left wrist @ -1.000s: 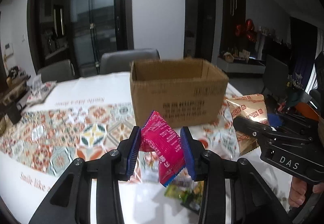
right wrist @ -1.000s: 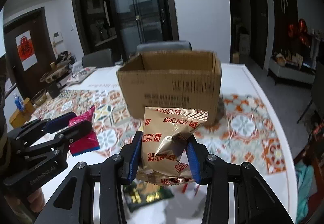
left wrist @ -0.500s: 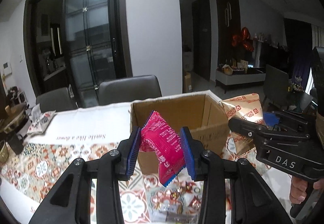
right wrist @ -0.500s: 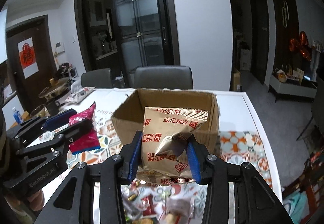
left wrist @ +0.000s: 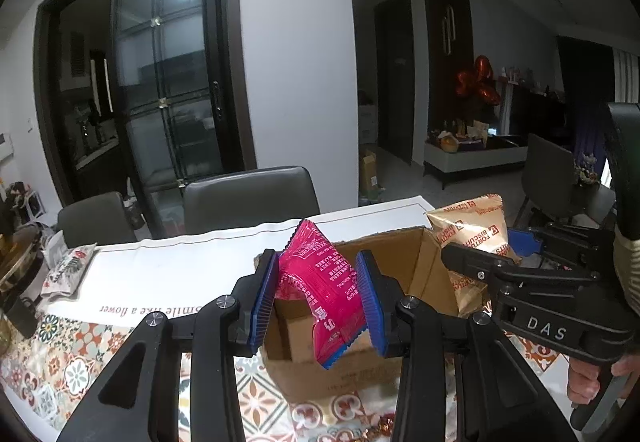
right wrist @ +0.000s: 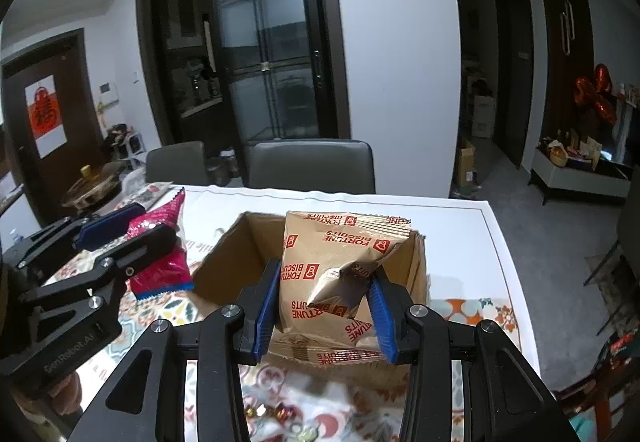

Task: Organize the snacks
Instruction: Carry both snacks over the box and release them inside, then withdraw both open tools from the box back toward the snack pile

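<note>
My left gripper [left wrist: 318,300] is shut on a pink snack packet [left wrist: 324,294] and holds it over the near edge of an open cardboard box [left wrist: 424,270]. My right gripper [right wrist: 324,306] is shut on a tan Fortune Biscuits bag [right wrist: 340,270] and holds it above the same box [right wrist: 228,262]. In the right wrist view the left gripper [right wrist: 132,238] with the pink packet [right wrist: 160,270] is at the left of the box. In the left wrist view the right gripper [left wrist: 488,254] with the tan bag [left wrist: 472,234] is at the right.
The box stands on a table with a patterned cloth [left wrist: 60,366] and a white runner [left wrist: 180,258]. Loose small snacks [right wrist: 276,414] lie on the cloth in front of the box. Grey chairs [right wrist: 312,166] stand behind the table. Packets [left wrist: 66,270] and pots lie far left.
Both grippers have risen and moved forward with their packets, from in front of the box to over its open top. The box's inside now shows.
</note>
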